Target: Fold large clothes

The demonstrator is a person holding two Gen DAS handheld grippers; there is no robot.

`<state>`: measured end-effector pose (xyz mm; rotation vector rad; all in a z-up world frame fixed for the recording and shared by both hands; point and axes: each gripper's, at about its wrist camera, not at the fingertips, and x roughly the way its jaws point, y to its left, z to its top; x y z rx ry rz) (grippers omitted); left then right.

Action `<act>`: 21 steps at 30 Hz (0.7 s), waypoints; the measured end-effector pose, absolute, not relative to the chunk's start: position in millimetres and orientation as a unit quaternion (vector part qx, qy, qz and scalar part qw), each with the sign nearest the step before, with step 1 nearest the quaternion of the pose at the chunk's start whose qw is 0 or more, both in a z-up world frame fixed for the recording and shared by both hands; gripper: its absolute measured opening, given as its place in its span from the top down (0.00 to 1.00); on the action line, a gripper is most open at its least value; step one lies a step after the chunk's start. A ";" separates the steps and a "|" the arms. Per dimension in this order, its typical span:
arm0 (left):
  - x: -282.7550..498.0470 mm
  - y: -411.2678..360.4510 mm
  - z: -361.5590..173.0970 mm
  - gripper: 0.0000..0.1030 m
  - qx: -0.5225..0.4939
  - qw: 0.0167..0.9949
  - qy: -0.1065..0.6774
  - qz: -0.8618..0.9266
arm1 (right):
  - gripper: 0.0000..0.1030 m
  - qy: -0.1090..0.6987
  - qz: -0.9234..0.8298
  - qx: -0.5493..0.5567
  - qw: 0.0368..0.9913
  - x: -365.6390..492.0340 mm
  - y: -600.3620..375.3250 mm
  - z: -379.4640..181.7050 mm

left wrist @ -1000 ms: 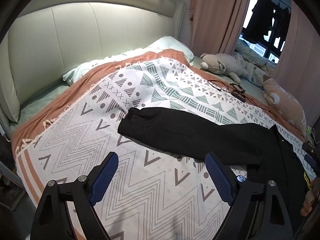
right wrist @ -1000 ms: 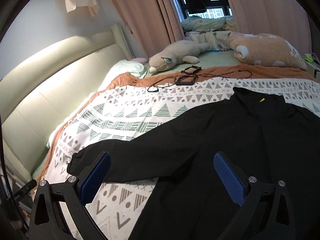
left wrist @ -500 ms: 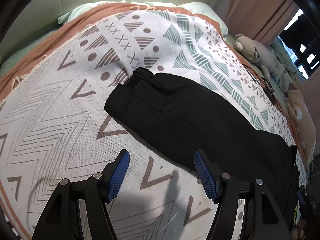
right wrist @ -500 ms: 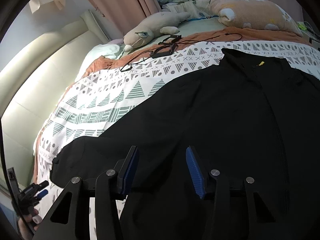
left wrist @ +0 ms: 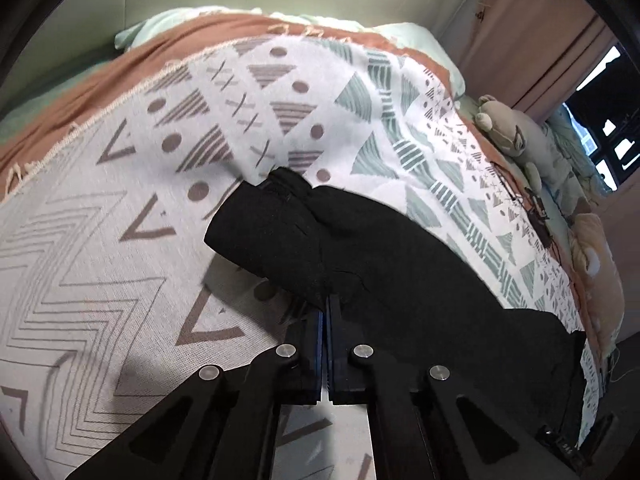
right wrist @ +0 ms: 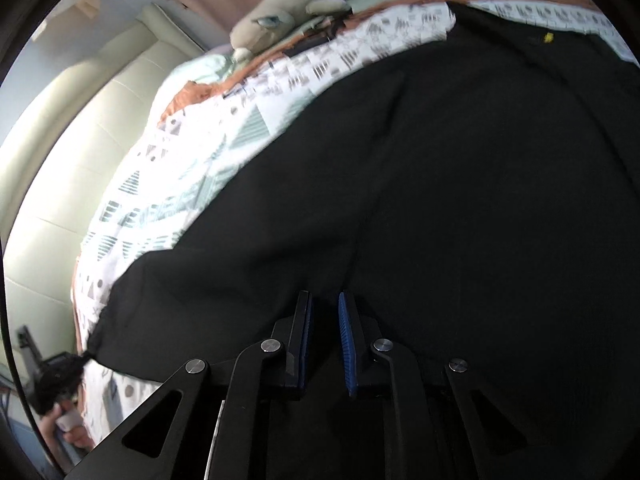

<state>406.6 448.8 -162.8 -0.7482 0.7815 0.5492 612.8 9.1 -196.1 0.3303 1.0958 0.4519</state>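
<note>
Black, soft garment (right wrist: 460,200) is lying limp on the bed (left wrist: 120,240); left hand-held gripper (left wrist: 325,312) is pinching its sleeve edge shut, right hand-held gripper (right wrist: 325,320) is closing over body fabric, likely bunching easily.

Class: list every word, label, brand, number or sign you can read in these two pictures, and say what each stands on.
None can be read.
Yellow tag on the black garment: too small and blurred to show any writing.
Patterned blanket: shapes only, no letters.
</note>
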 end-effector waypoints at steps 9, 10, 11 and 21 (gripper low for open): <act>417.6 398.4 -40.2 1.00 -0.295 0.879 0.304 0.219 | 0.74 0.506 0.237 0.188 0.808 598.8 -13.5 -173.0; 420.6 390.4 -26.9 1.00 -0.289 0.884 0.299 0.215 | 0.70 0.500 0.239 0.188 0.811 593.6 -18.6 -166.5; 422.7 381.0 -14.3 1.00 -0.284 0.888 0.293 0.211 | 0.63 0.498 0.240 0.190 0.811 592.0 -24.3 -163.3; 426.6 269.2 78.5 1.00 -0.237 0.926 0.257 0.142 | 0.54 0.462 0.222 0.222 0.829 541.9 -97.4 -99.5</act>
